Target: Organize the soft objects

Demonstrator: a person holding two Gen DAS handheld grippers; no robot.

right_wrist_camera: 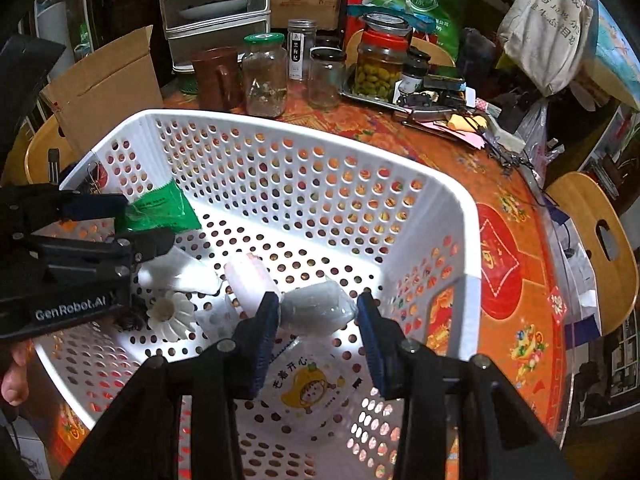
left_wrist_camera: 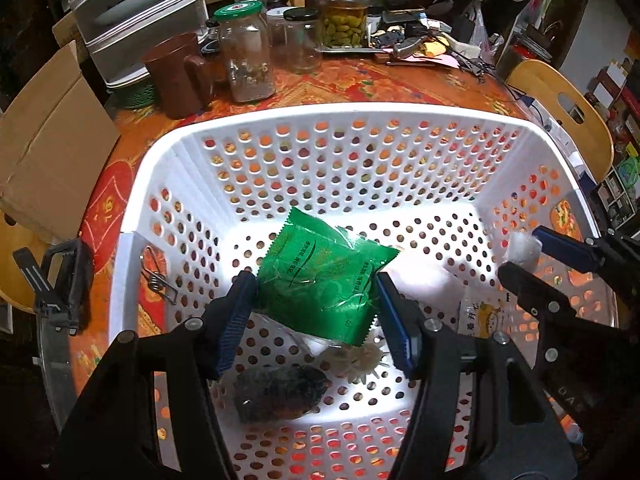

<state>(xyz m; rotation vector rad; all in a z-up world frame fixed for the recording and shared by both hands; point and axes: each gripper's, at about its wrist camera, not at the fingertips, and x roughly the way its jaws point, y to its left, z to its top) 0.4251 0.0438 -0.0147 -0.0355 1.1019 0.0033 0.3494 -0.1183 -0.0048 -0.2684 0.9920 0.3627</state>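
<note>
A white perforated basket (left_wrist_camera: 352,114) stands on the table, also in the right wrist view (right_wrist_camera: 468,216). My left gripper (left_wrist_camera: 316,304) is shut on a green foil packet (left_wrist_camera: 324,276) and holds it above the basket floor; the packet also shows in the right wrist view (right_wrist_camera: 160,210). My right gripper (right_wrist_camera: 318,320) is shut on a clear-wrapped grey soft bundle (right_wrist_camera: 316,312) inside the basket; in the left wrist view the same gripper (left_wrist_camera: 520,256) holds a white wad (left_wrist_camera: 522,250). On the basket floor lie a dark fuzzy object (left_wrist_camera: 280,394), a white flower-shaped piece (right_wrist_camera: 170,314), a pink-white pouch (right_wrist_camera: 250,284) and a cartoon-printed packet (right_wrist_camera: 308,384).
The orange patterned tablecloth (right_wrist_camera: 500,208) carries several glass jars (left_wrist_camera: 248,60), a jar of green olives (left_wrist_camera: 344,20), a brown cup (left_wrist_camera: 176,76), grey drawers (left_wrist_camera: 132,12) and clutter at the back. A cardboard box (left_wrist_camera: 52,152) stands to the left. A wooden chair (right_wrist_camera: 596,240) stands to the right.
</note>
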